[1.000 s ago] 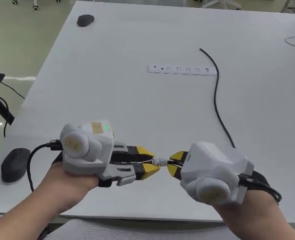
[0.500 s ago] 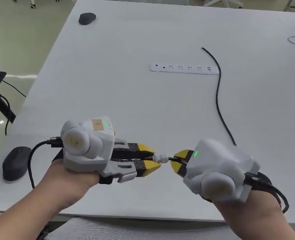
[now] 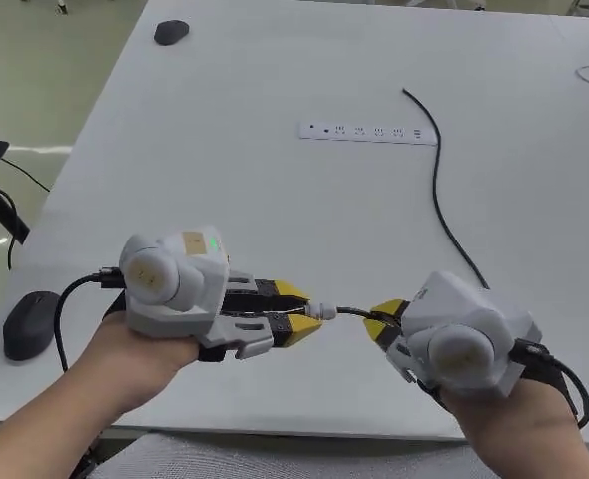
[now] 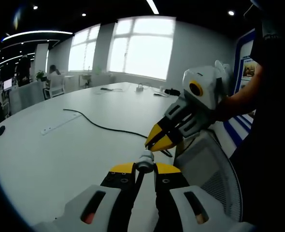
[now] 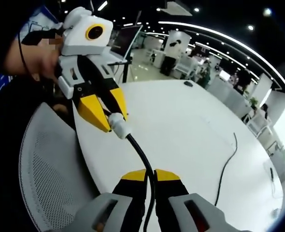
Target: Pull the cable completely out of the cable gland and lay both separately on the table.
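Above the table's near edge, my left gripper (image 3: 302,321) is shut on the small white cable gland (image 3: 315,311). A short black cable (image 3: 350,312) runs out of the gland to my right gripper (image 3: 383,322), which is shut on it. In the left gripper view the gland (image 4: 145,159) sits between my yellow fingertips (image 4: 121,168), with the right gripper (image 4: 158,140) close beyond. In the right gripper view the cable (image 5: 141,153) stretches from between my jaws up to the gland (image 5: 118,123), still entering it, held by the left gripper (image 5: 104,112).
A white power strip (image 3: 367,132) lies mid-table with its black lead (image 3: 439,195) trailing toward the right gripper. One dark mouse (image 3: 171,32) sits at the far corner, another (image 3: 27,325) at the near left edge. A mesh chair seat (image 5: 46,183) is below the table edge.
My right gripper has moved right, away from the left one, and a longer stretch of black cable now shows between the gland and its jaws. The left gripper has stayed put.
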The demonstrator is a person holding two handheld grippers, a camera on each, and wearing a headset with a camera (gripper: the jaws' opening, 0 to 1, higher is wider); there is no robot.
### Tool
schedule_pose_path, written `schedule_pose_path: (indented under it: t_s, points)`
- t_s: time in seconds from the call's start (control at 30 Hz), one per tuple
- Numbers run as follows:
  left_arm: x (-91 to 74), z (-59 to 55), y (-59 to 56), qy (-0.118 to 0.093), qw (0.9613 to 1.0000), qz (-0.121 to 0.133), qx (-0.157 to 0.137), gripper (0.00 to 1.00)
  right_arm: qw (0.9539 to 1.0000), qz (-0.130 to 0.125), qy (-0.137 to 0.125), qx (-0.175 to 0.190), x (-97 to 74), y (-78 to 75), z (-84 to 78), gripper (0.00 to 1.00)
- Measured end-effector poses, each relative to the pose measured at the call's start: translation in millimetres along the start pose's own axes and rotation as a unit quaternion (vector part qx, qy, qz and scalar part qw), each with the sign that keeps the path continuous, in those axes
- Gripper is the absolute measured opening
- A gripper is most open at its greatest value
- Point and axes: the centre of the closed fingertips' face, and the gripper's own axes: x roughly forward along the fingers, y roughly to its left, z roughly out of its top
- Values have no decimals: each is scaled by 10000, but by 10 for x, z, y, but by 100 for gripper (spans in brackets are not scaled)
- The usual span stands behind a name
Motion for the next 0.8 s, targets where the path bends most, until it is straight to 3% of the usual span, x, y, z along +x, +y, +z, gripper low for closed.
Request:
schedule_pose_path:
  t_s: [0.2, 0.33, 0.47, 0.53, 0.6, 0.8]
  points:
    - [7, 33, 17, -58, 10000, -11, -78, 15, 9985, -125, -72, 535, 15, -88, -96, 0]
    - [4, 43, 22, -63, 10000, -12, -53, 15, 9978, -175, 2, 645, 44, -117, -188, 0]
    - [11, 38, 22, -50, 10000, -19, -50, 15, 9922, -200, 35, 1227, 66, -149, -305, 0]
    - [15, 40, 20, -57, 10000, -27, -50, 15, 9921, -280, 54, 1219, 76, -198, -360, 0]
    - [24, 35, 15, -49, 10000, -34, -51, 15, 9891, -297, 150, 1433, 89, -204, -436, 0]
    - [46, 21, 1, -32, 10000, -63, -40, 15, 9893, -351, 180, 1407, 101, -216, -469, 0]
